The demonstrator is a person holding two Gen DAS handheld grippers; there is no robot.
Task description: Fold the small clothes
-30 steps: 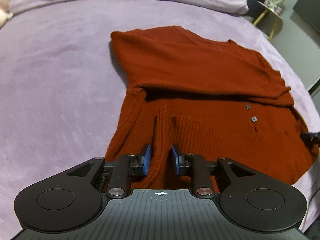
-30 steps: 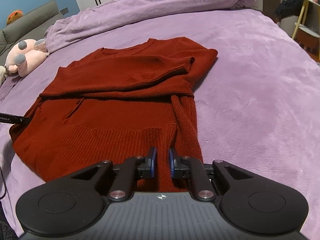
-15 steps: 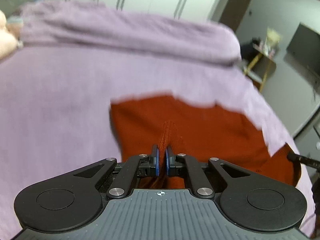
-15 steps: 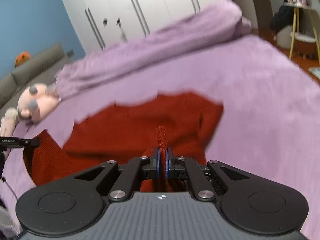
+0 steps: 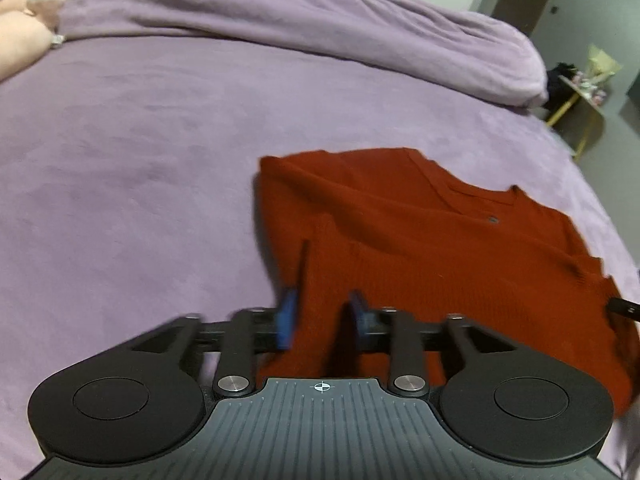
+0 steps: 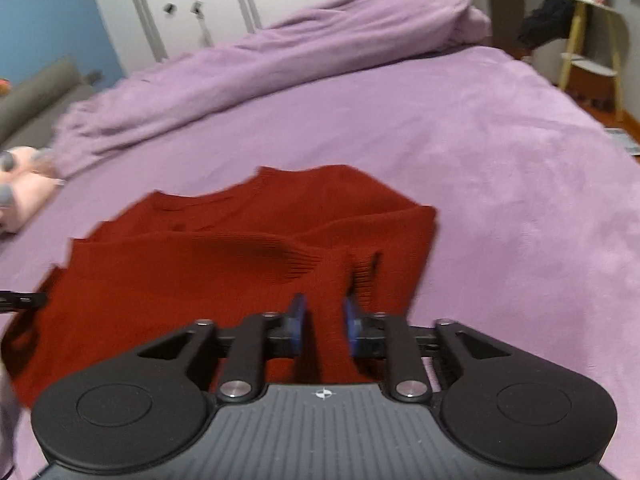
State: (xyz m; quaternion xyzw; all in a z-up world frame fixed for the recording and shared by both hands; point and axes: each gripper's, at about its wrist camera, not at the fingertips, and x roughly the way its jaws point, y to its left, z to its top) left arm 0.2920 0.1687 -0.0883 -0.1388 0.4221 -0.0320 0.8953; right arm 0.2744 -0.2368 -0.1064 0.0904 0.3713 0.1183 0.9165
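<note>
Red sweater [image 5: 420, 248] folded, both grippers just opened

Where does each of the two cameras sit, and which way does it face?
Left wrist: on the left gripper, angled down at the red sweater's left side; jaws have just opened, fabric between.
Right wrist: on the right gripper, facing the sweater's right side; jaws likewise.
Shared: sweater, purple bed, plush toy, each other's gripper tip.

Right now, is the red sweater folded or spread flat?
Folded: the red sweater has its ribbed hem doubled up over the chest, near the neckline, as a compact block on the purple bed.
</note>
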